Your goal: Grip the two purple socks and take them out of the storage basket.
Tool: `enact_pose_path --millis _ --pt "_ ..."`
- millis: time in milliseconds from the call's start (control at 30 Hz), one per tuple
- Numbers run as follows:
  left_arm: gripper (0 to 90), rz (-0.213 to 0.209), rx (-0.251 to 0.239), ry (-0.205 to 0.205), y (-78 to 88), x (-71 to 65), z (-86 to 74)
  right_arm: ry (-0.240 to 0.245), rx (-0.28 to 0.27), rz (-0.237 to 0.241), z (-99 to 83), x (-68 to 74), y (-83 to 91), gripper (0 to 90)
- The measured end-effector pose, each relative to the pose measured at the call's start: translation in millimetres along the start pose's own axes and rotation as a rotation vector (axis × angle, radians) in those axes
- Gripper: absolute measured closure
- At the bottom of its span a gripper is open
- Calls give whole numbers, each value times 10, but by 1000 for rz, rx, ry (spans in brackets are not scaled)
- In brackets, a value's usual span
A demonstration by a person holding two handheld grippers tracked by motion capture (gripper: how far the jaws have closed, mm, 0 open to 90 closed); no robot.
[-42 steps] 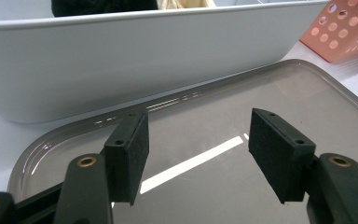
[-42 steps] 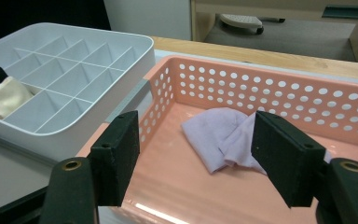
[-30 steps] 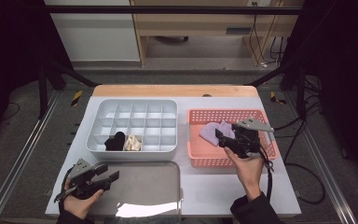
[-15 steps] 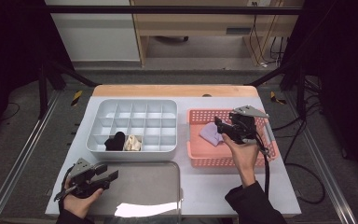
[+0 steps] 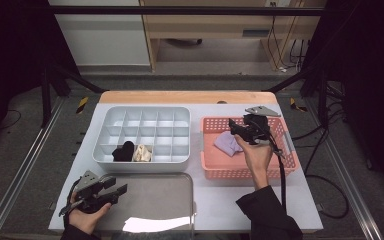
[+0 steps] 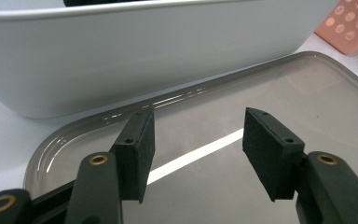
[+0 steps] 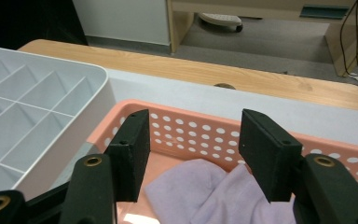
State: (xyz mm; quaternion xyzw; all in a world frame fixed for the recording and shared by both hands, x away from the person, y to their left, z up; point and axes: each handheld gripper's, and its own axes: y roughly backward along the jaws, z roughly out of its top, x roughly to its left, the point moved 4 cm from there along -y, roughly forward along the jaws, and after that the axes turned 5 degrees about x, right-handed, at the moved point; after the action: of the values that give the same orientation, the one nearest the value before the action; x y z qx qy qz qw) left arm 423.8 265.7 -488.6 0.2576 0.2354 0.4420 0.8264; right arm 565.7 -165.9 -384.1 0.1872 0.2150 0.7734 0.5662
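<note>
Your left gripper (image 5: 111, 192) sits low at the near left corner of the table, over the left end of the grey tray lid (image 5: 165, 197) that lies flat in front of you. Its jaws stand spread with nothing between them, and they have just been closing a little; in the left gripper view the pads (image 6: 137, 151) hang just above the lid's glossy surface (image 6: 205, 186), facing the near wall of the white divided box (image 6: 135, 51).

That white divided box (image 5: 142, 111) lies just beyond the lid, left of centre. In its front row a black bundle (image 5: 124, 151) fills one compartment and a cream bundle (image 5: 142, 153) fills the one just to its right, the two touching across the divider.

Right of the box, with a narrow strip of table between them, stands the pink perforated basket (image 5: 215, 167). A lilac cloth (image 5: 228, 144) lies crumpled on its floor, toward the left half.

Your right gripper (image 5: 236, 129) hovers over the basket's far part, pointing left toward the box. Its jaws are spread and have just been closing, yet they pinch nothing: in the right gripper view the lilac cloth (image 7: 200, 191) lies below and between the pads (image 7: 133, 156), apart from them, with the basket's dotted far wall (image 7: 191, 133) behind.
</note>
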Motion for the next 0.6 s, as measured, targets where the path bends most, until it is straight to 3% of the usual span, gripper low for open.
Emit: enact_pose_path --millis 233,600 --pt "431 3 -4 -4 8 -7 -4 0 43 -36 -48 -88 -159 457" --pt "437 1 1 -4 1 -10 -11 4 97 -53 -165 -142 -341 468"
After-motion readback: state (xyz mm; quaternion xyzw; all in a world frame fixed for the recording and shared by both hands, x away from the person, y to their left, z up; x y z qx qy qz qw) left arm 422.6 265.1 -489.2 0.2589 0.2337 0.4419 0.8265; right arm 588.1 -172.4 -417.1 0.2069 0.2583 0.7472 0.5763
